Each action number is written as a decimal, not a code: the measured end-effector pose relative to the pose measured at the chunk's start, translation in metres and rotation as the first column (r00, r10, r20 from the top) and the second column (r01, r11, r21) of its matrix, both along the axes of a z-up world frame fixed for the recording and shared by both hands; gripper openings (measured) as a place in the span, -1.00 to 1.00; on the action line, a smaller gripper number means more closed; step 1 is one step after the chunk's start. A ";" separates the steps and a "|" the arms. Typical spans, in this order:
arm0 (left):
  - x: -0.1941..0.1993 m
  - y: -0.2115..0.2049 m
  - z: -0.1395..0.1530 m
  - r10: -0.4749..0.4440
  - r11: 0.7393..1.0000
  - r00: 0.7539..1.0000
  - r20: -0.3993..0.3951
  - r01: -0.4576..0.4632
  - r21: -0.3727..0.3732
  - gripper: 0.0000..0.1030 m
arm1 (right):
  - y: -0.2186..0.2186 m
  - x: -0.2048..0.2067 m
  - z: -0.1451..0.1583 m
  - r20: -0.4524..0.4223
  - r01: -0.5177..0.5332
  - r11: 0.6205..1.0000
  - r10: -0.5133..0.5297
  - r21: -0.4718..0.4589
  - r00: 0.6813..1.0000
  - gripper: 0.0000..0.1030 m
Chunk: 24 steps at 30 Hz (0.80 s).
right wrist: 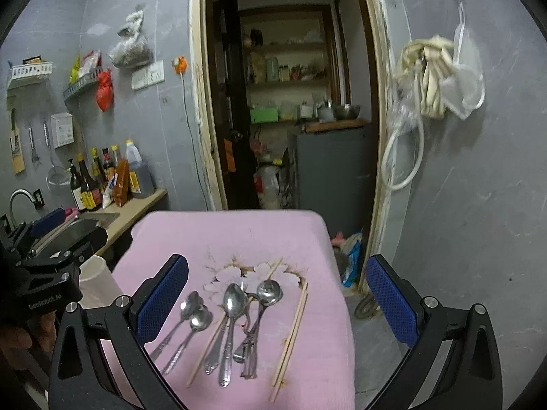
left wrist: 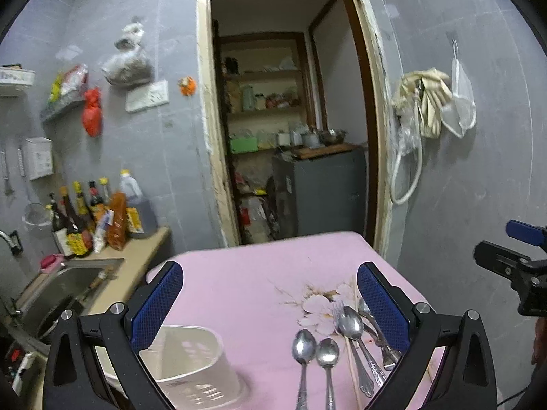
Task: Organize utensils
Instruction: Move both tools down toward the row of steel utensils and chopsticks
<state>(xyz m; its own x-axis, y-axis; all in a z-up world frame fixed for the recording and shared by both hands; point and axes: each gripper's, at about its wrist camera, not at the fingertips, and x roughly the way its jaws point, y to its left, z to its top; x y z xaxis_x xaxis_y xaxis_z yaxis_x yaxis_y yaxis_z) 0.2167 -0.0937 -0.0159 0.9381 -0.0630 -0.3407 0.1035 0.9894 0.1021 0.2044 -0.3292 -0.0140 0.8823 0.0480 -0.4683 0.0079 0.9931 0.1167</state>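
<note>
Both blue-padded grippers, left [left wrist: 270, 311] and right [right wrist: 277, 302], are held wide apart, empty; a steel spoon [right wrist: 233, 321] must be picked for the white perforated plastic holder [left wrist: 191, 365].

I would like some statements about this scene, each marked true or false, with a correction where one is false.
1. Both tools, left and right, are open and hold nothing. True.
2. The white holder already contains spoons. False: none are visible in it.
3. The utensils lie on a pink cloth. True.
4. Two spoons lie apart, left of the pile. True.
5. The chopsticks stand upright in a cup. False: they lie flat on the cloth.
</note>
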 end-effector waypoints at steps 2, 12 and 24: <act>0.013 -0.006 -0.008 -0.014 1.000 0.999 -0.043 0.014 -0.007 0.99 | -0.005 0.015 -0.012 -0.040 -0.008 1.000 0.009 0.021 0.999 0.81; 0.067 -0.030 -0.051 -0.022 0.999 0.977 -0.213 0.013 -0.045 0.85 | -0.014 0.072 -0.077 -0.230 -0.042 0.995 0.062 0.091 0.971 0.22; 0.114 -0.026 -0.113 0.046 0.995 0.884 -0.465 -0.082 -0.058 0.30 | -0.014 0.133 -0.143 -0.403 -0.076 0.985 0.132 0.153 0.906 -0.26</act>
<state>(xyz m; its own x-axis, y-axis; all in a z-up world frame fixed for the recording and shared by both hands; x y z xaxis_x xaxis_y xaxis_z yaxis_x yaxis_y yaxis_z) 0.3305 -0.1194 -0.1288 0.6781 -0.0499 -0.7333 0.0571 0.9983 -0.0152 0.3371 -0.3429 -0.1571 0.6000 0.2142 -0.7708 -0.0193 0.9671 0.2538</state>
